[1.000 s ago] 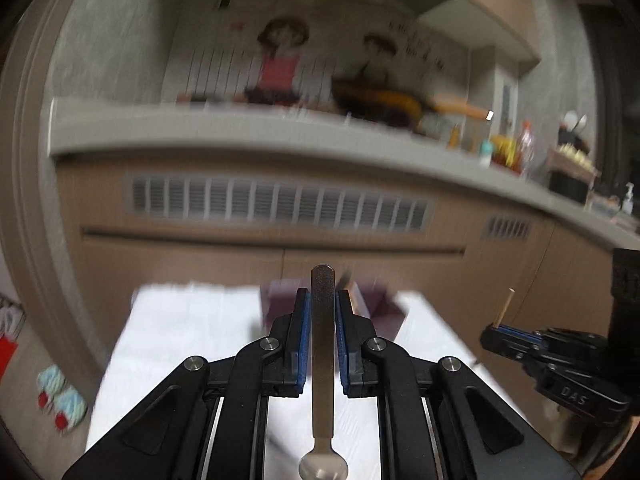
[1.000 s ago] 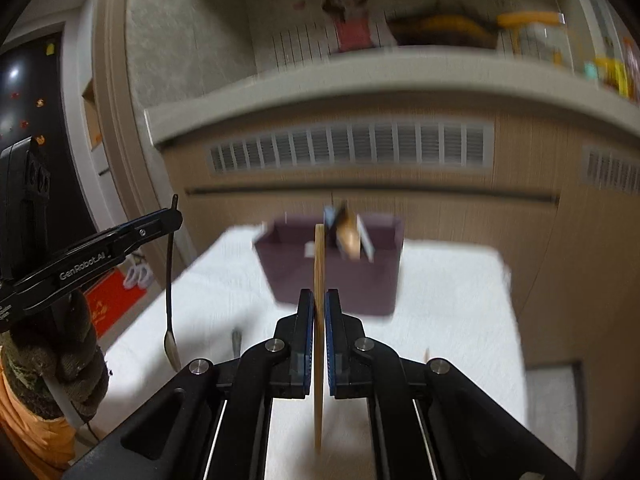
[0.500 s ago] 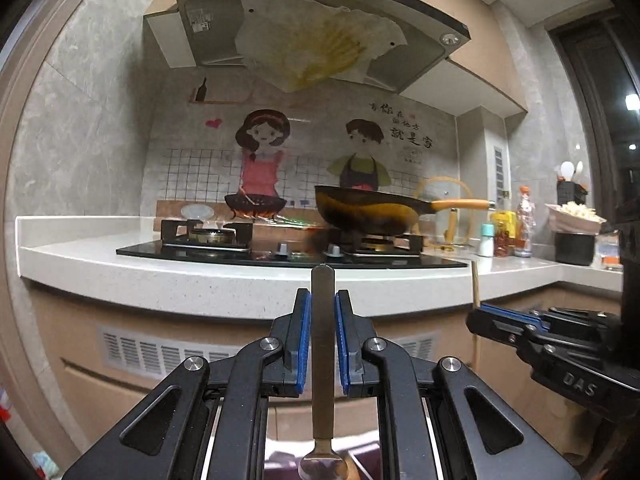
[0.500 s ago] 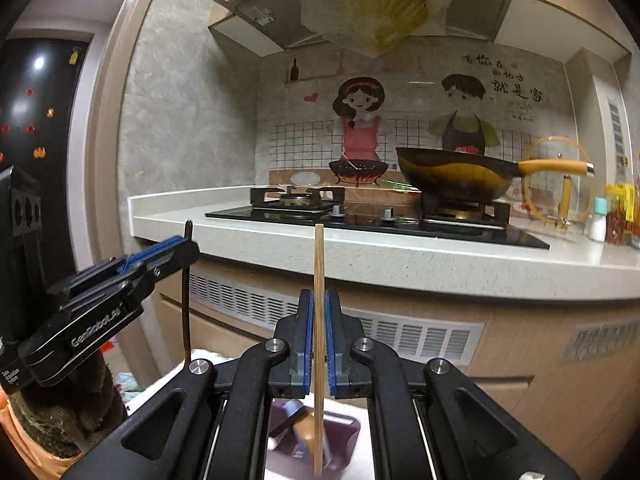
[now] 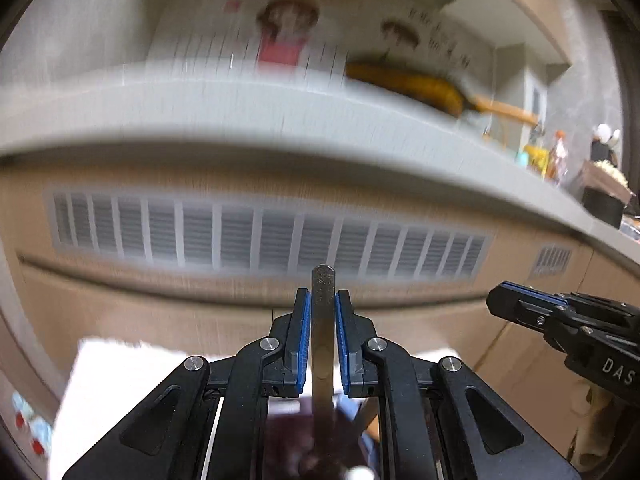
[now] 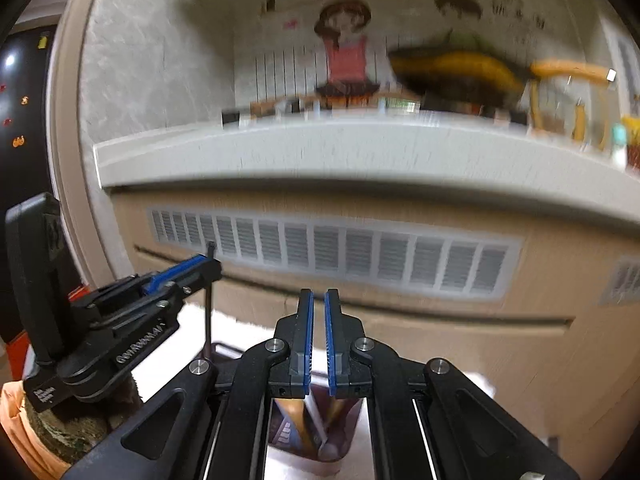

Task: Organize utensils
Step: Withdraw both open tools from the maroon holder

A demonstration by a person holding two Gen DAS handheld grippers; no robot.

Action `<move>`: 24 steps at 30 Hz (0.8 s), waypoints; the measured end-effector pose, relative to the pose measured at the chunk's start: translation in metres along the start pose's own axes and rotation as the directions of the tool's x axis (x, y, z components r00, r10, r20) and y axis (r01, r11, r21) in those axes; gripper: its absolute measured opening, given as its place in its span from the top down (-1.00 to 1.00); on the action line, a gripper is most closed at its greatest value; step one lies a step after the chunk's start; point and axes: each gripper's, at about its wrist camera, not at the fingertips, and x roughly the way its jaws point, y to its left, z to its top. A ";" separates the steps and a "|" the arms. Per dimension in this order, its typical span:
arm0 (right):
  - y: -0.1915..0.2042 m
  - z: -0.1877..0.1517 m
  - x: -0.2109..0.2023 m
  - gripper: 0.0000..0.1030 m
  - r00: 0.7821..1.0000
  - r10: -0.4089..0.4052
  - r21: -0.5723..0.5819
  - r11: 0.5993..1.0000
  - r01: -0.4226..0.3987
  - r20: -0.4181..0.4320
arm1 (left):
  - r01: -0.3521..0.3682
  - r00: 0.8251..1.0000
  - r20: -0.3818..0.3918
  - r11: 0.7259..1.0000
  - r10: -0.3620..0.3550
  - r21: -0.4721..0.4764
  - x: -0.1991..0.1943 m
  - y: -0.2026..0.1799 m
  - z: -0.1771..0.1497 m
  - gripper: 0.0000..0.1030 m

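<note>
My left gripper [image 5: 322, 296] is shut on a metal spoon [image 5: 322, 344], whose flat handle stands upright between the blue pads. From the right wrist view, the left gripper [image 6: 208, 266] has the spoon [image 6: 207, 312] hanging down toward the rim of the purple utensil holder [image 6: 340, 428]. My right gripper [image 6: 316, 296] is shut with only a narrow slit between its pads and nothing visible in it. The holder sits just below both grippers and has several utensils in it. The holder [image 5: 288, 440] is dark and blurred in the left wrist view, where the right gripper [image 5: 504, 292] shows at the right.
The holder stands on a white cloth [image 6: 240, 328] over a small table. Ahead are wooden cabinets with a vent grille [image 5: 260, 236] under a grey counter [image 5: 240, 120] carrying a wok [image 6: 460, 72]. A person's gloved hand [image 6: 60, 432] holds the left gripper.
Both views swung up to the stove and back down, and the holder is now directly under the grippers. The wooden chopstick that stood in the right gripper is no longer between its pads.
</note>
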 end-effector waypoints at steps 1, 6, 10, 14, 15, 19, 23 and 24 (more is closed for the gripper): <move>-0.001 -0.005 0.008 0.89 1.000 0.002 0.007 1.000 -0.002 -0.025 | 0.002 0.999 -0.044 1.000 -0.003 -0.025 0.010 0.006 -0.007 0.71; -0.011 -0.038 0.045 0.87 0.985 -0.006 0.047 0.999 0.014 -0.170 | 0.003 0.985 -0.173 0.991 -0.026 -0.135 0.026 0.030 -0.024 -0.04; -0.012 -0.054 0.031 0.62 0.986 -0.023 0.033 0.999 0.029 -0.164 | -0.051 0.988 -0.155 0.987 0.027 -0.152 0.004 0.041 -0.026 -0.22; -0.001 -0.067 -0.006 0.28 0.992 -0.078 -0.043 0.996 0.074 -0.103 | -0.117 0.982 -0.168 0.979 0.089 -0.166 -0.023 0.053 -0.033 -0.33; 0.002 -0.072 -0.015 0.17 0.992 -0.089 -0.058 0.995 0.084 -0.094 | -0.134 0.978 -0.180 0.977 0.104 -0.165 -0.031 0.054 -0.038 -0.36; 0.010 -0.096 -0.038 -0.09 0.988 -0.095 -0.078 0.993 0.086 -0.119 | -0.171 0.958 -0.256 0.975 0.132 -0.138 -0.052 0.054 -0.064 -0.39; 0.019 -0.126 -0.051 -0.20 0.977 -0.118 -0.110 0.989 0.099 -0.178 | -0.189 0.923 -0.362 0.973 0.131 -0.130 -0.073 0.056 -0.098 -0.39; 0.021 -0.135 -0.054 -0.25 0.973 -0.123 -0.116 0.988 0.102 -0.194 | -0.186 0.915 -0.384 0.973 0.122 -0.134 -0.078 0.056 -0.107 -0.39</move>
